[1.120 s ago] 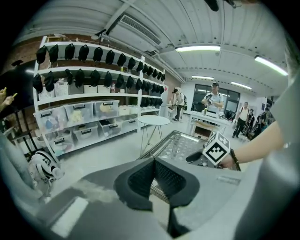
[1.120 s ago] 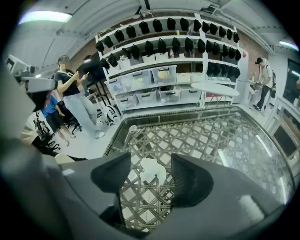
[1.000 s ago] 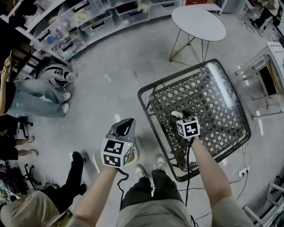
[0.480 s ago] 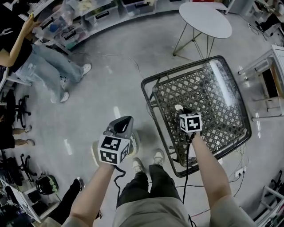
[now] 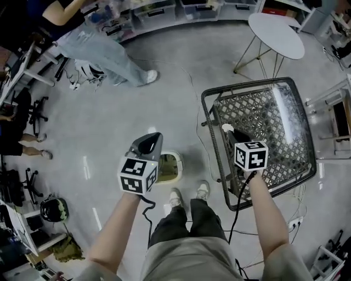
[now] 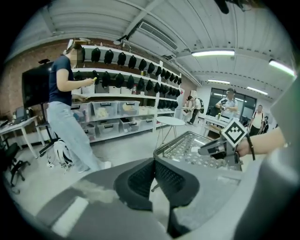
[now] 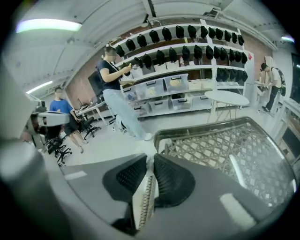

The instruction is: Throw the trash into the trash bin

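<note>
1. The right gripper [image 5: 229, 130] is held over the near left part of a wire cart [image 5: 274, 118], at about 3 o'clock in the head view.
2. Its fingers [image 7: 171, 180] have just been closing and now pinch the trash [image 7: 144, 199], a thin, flat, white piece with a ribbed edge that stands upright between the pads.
3. In the head view the trash [image 5: 225, 128] shows as a small white tip at the front of the right gripper, above the cart's mesh.
4. The left gripper [image 5: 148, 141] hovers over the floor [image 5: 164, 110] near the centre of the head view, well apart from the cart.
5. Its fingers [image 6: 138, 178] are pressed together with nothing between them.
6. A small pale bin [image 5: 171, 167] stands on the floor just beside the left gripper, toward 3 o'clock from it, and just ahead of the wearer's shoes [image 5: 175, 196].
7. The bin lies between the two grippers, at the cart's 9 o'clock side.
8. A round table [image 5: 276, 35] stands beyond the cart at about 1 o'clock.
9. A person [image 5: 104, 49] in jeans stands at about 11 o'clock, beside the shelves [image 5: 164, 8].
</note>
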`<action>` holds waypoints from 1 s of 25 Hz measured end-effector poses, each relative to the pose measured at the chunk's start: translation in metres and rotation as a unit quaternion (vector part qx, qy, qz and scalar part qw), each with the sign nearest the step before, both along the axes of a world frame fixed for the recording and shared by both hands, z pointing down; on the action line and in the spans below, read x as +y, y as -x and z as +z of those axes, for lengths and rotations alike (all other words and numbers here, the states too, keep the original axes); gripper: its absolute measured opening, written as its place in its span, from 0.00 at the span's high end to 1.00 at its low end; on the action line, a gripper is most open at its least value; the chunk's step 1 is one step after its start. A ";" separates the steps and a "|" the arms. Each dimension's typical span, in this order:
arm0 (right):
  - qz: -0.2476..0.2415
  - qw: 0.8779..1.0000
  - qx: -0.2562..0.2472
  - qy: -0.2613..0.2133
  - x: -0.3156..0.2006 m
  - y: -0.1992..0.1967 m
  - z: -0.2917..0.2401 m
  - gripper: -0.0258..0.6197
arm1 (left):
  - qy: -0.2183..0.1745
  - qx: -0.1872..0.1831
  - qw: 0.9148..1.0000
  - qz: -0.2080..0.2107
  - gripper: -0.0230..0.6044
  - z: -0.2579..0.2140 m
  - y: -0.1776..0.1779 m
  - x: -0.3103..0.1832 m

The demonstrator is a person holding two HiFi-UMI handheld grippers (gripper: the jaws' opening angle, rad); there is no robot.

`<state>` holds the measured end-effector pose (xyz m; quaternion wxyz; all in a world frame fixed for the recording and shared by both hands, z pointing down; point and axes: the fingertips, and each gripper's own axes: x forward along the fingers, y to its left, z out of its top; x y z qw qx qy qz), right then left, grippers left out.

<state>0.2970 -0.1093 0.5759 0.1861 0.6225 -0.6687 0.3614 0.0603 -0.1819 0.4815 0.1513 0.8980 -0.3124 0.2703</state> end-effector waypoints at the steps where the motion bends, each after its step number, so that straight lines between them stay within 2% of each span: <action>1: -0.009 1.000 -0.005 -0.012 -0.004 0.013 -0.012 0.88 | -0.006 -0.002 1.000 -0.006 0.96 -0.005 0.012 -0.001; 6: -0.081 0.995 -0.022 -0.046 -0.023 0.091 -0.053 0.88 | -0.023 0.000 0.999 -0.050 0.96 -0.021 0.075 -0.003; 11: -0.147 0.988 -0.032 -0.042 -0.029 0.174 -0.052 0.88 | -0.020 -0.005 0.996 -0.089 0.96 -0.017 0.137 0.003; 15: -0.190 0.981 -0.034 -0.016 -0.027 0.229 -0.024 0.88 | -0.004 -0.014 0.993 -0.120 0.96 0.003 0.181 0.012; 19: -0.229 0.973 -0.029 0.029 -0.019 0.277 0.022 0.88 | 0.028 -0.029 0.989 -0.139 0.96 0.041 0.220 0.027; 25: -0.265 0.960 -0.007 0.091 -0.003 0.315 0.101 0.88 | 0.069 -0.057 0.986 -0.143 0.96 0.110 0.254 0.050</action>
